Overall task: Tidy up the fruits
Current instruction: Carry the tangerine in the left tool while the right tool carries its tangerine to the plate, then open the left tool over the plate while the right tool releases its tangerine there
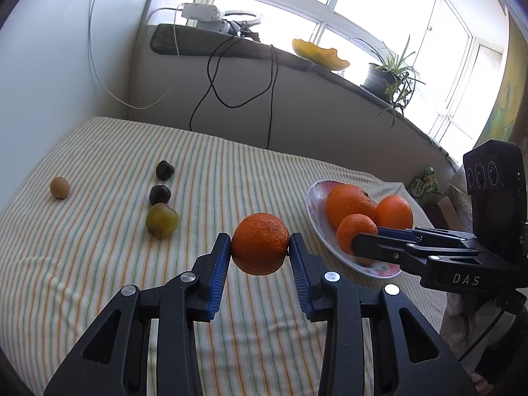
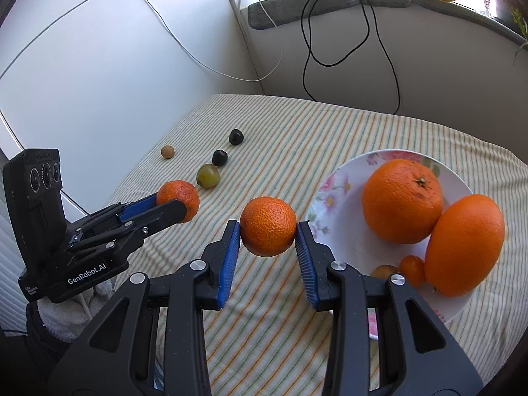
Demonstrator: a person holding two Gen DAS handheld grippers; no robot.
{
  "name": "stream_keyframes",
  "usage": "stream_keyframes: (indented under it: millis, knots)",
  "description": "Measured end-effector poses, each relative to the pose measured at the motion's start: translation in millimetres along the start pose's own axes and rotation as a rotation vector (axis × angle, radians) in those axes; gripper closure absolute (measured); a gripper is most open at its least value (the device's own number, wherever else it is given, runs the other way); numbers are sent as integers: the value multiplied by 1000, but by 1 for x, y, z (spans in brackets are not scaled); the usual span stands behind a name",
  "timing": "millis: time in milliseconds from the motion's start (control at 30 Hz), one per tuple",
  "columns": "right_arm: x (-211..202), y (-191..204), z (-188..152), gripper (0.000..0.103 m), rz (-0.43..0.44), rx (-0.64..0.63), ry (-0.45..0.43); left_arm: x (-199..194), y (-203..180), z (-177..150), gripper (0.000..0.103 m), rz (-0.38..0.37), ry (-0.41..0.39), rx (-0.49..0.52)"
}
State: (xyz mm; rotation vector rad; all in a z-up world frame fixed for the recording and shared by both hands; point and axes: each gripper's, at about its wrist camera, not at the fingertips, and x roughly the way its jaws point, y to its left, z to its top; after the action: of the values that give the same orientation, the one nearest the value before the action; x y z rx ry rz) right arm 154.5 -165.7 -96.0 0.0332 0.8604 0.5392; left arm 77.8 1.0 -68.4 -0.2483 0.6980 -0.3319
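My left gripper [image 1: 259, 242] is shut on a mandarin [image 1: 259, 231], held above the striped tablecloth [image 1: 99, 264]. It also shows in the right wrist view as the left gripper [image 2: 175, 203], still gripping that mandarin [image 2: 180, 193]. My right gripper [image 2: 268, 229] is shut on a second mandarin [image 2: 268, 217], held just left of the floral plate [image 2: 333, 181]. In the left wrist view the right gripper [image 1: 361, 237] holds this mandarin [image 1: 353, 226] over the plate's near rim [image 1: 312, 198]. Two large oranges [image 2: 402, 199] [image 2: 463, 244] and two small fruits [image 2: 412, 269] lie on the plate.
A green plum [image 1: 162, 220], two dark plums [image 1: 160, 194] [image 1: 165, 169] and a small brown fruit [image 1: 59, 187] lie on the cloth at the left. Cables [image 1: 211, 76] hang from the windowsill [image 1: 297, 57], which bears a potted plant [image 1: 392, 76] and a yellow rind [image 1: 320, 53].
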Motion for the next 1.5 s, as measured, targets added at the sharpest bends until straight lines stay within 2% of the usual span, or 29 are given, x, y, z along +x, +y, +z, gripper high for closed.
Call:
stream_keyframes:
  millis: [300, 533, 933, 1367, 1433, 1500]
  knots:
    - [-16, -26, -12, 67, -51, 34, -10, 23, -28, 11, 68, -59, 21, 54]
    - [-17, -28, -18, 67, -88, 18, -9, 41, -47, 19, 68, -94, 41, 83]
    - [-11, -26, -23, 67, -119, -20, 1, 59, -59, 23, 68, -106, 71, 102]
    - [-12, -26, -23, 65, -135, -22, -3, 58, -66, 26, 65, -100, 71, 107]
    - [-13, -26, -23, 60, -148, -31, -3, 56, -67, 26, 58, -99, 64, 107]
    - [-16, -25, -23, 43, -156, -33, -13, 54, -68, 28, 56, -95, 55, 110]
